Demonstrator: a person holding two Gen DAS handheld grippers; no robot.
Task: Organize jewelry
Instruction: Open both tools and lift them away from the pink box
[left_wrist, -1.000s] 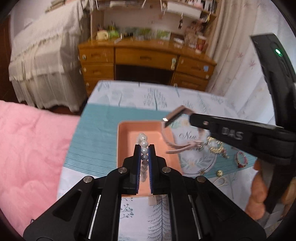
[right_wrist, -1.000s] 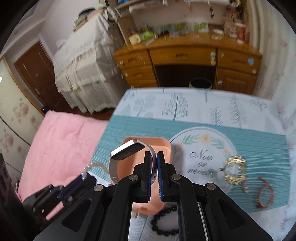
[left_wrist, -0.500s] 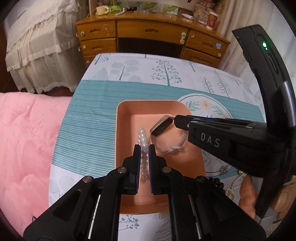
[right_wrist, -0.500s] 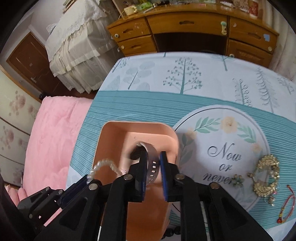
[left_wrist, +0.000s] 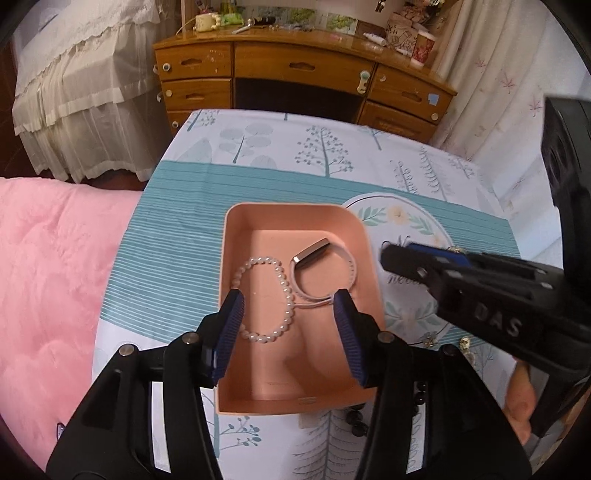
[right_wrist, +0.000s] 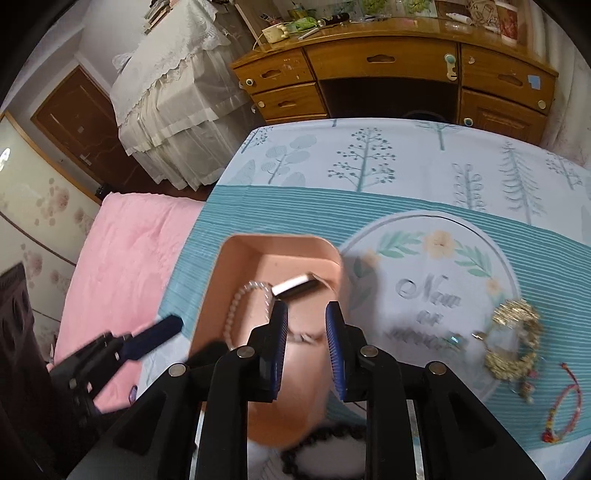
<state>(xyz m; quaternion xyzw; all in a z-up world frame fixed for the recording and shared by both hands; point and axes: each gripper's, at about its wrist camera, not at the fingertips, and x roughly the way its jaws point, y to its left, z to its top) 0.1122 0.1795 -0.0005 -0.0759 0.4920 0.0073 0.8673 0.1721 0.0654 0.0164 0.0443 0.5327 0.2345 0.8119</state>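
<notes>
A pink tray (left_wrist: 236, 404) (right_wrist: 223, 258) sits on the patterned tablecloth. Inside it lie a white pearl bracelet (left_wrist: 282, 284) (right_wrist: 234, 306) and a pale band with a silver plate (left_wrist: 312, 254) (right_wrist: 293, 286). My left gripper (left_wrist: 288, 304) hovers just above the tray, its jaws opening, with nothing pressed between the pads. My right gripper (right_wrist: 304, 314) (left_wrist: 402, 260) hangs over the tray's right side, jaws opening too, and the band lies loose below them. A gold bracelet (right_wrist: 513, 343) and a red cord bracelet (right_wrist: 561, 410) lie on the cloth to the right.
A dark bead bracelet (right_wrist: 328, 439) (left_wrist: 356, 419) lies just in front of the tray. A pink quilt (left_wrist: 51, 273) borders the table on the left. A wooden desk (left_wrist: 303, 77) stands beyond the far edge, with a curtain (left_wrist: 509, 92) at its right.
Both grippers came down over the tray and let go. The pearl bracelet left the left jaws and the band left the right jaws; both now lie in the tray.
</notes>
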